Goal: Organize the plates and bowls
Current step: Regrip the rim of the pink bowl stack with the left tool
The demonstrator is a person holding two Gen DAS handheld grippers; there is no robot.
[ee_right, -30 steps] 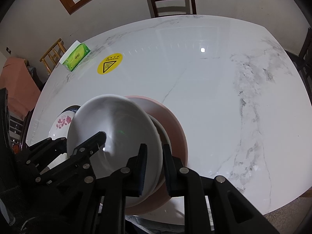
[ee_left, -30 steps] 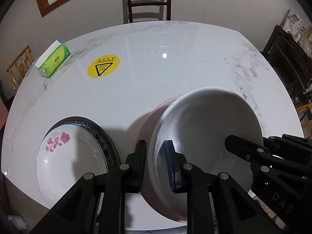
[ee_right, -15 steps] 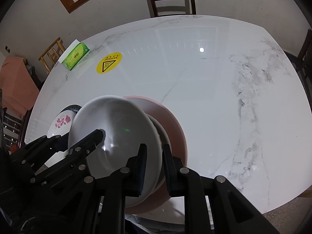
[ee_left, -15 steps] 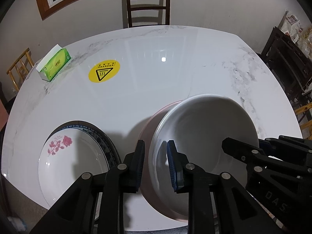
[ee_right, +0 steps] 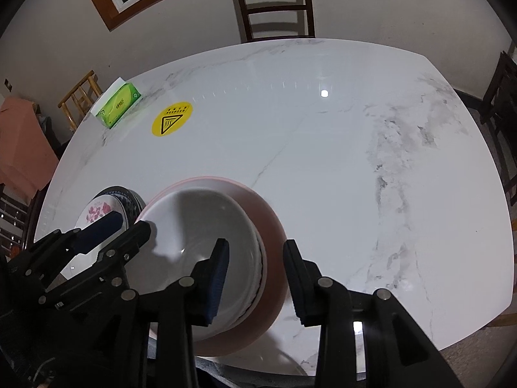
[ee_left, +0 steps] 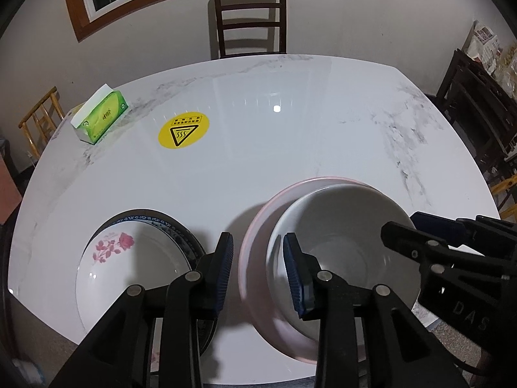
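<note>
At lower centre of both views, the deep white ceramic bowl [ee_left: 342, 242] sits nested in the wider pale pink bowl [ee_left: 258, 223] on the white marble counter [ee_left: 290, 135]. The left gripper [ee_left: 258, 271] and right gripper [ee_right: 257, 283] straddle opposite rims; both sets of jaws are opening, pads clear of the rims. Recommended: spread fully before lifting straight off, to avoid dragging the stack. The rose-patterned plate [ee_left: 129, 268] lies lower left.

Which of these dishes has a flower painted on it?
The white plate with the pink rose, stacked on a blue-patterned plate. The white bowl and pink bowl are plain.
</note>
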